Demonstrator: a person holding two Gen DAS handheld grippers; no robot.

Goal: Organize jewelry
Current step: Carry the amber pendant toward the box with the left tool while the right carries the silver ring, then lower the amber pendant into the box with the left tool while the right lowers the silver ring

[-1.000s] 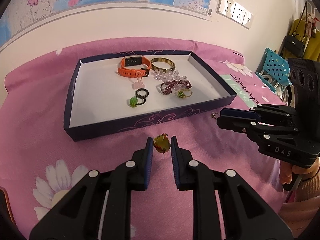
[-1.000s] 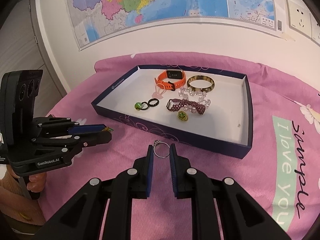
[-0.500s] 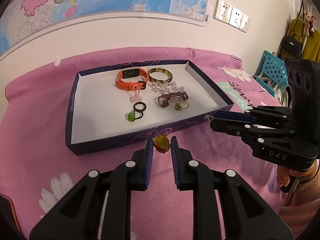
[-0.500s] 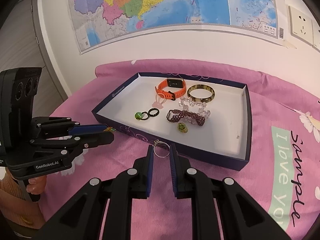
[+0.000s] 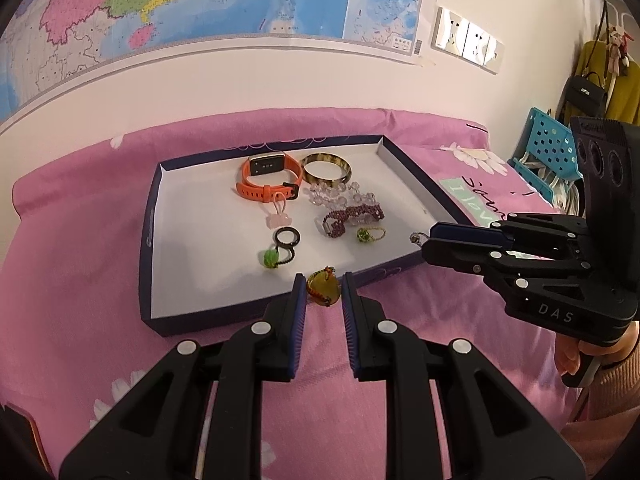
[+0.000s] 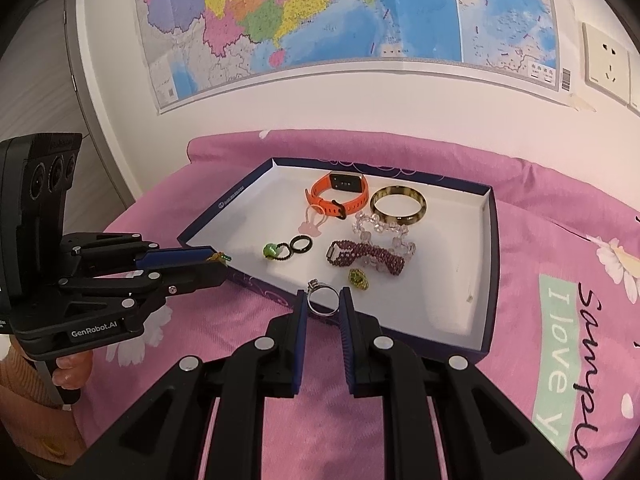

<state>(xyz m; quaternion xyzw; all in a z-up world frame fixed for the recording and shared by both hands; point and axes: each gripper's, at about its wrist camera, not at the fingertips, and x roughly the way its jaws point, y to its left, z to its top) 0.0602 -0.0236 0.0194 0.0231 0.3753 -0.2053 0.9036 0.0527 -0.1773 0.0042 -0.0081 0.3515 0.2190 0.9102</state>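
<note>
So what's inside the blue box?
Inside the blue box: an orange watch, a bangle, clear beads, a purple bracelet, rings and a pink charm. Nothing looks hidden underneath.

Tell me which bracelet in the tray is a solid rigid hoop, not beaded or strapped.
The amber bangle at the tray's far side, beside the orange watch band. The clear and purple bracelets are beaded.

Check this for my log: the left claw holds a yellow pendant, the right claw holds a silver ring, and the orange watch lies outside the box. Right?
Not quite. The orange watch lies inside the box, as the right wrist view shows. The left claw does hold the yellow pendant, and the right claw the silver ring.
</note>
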